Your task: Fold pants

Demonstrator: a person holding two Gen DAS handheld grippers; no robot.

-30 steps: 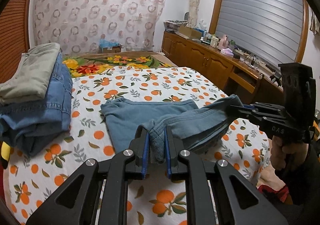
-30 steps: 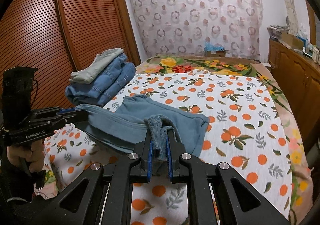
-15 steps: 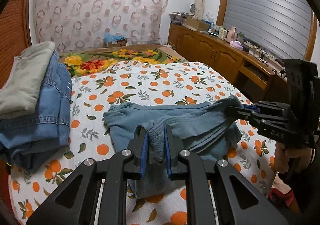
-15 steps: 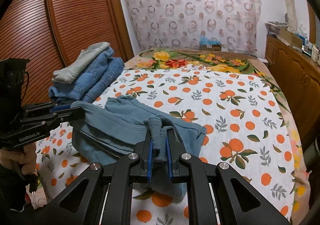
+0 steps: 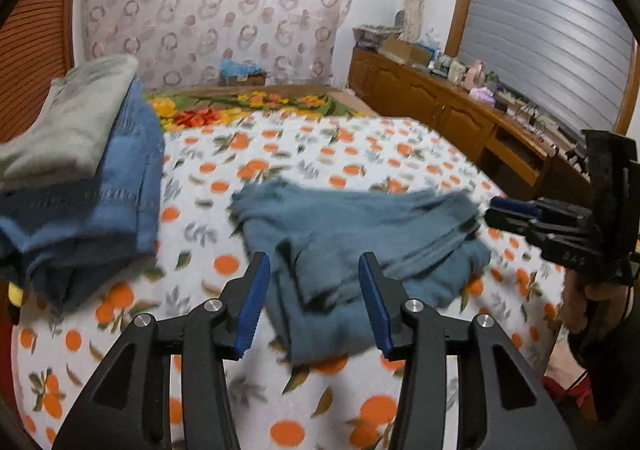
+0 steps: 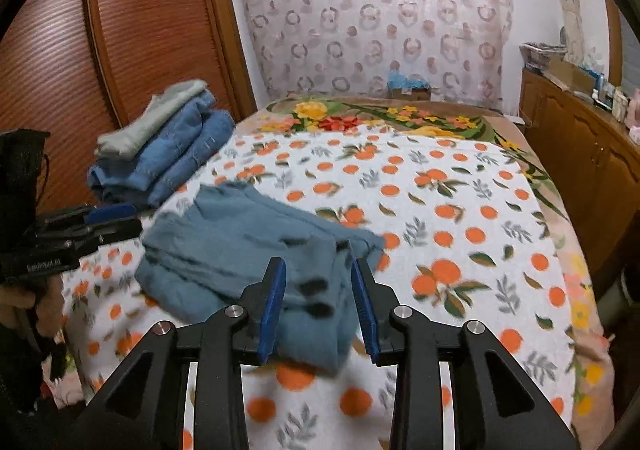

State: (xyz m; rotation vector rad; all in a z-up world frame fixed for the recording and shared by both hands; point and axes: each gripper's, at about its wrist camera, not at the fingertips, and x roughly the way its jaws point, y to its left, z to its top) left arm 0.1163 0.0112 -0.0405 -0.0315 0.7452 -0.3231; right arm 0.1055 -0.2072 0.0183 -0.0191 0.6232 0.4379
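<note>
Pants [image 5: 352,234], blue-grey, folded in rumpled layers on orange-print bedspread [image 5: 320,154], left gripper [image 5: 314,300] and right gripper [image 6: 318,306] spread, empty

The pants [image 5: 352,234] are soft, matt blue-grey cloth, seemingly a brushed knit, though blur hides the weave. The bedsheet [image 6: 460,210] is matt printed fabric. The stacked jeans [image 6: 180,154] are coarse denim. The wardrobe door [image 6: 152,22] is ribbed, semi-glossy wood. Both grippers' fingers [image 5: 252,298] look matt black plastic with blue ridged pads and 2 shiny metal screws each.
</note>
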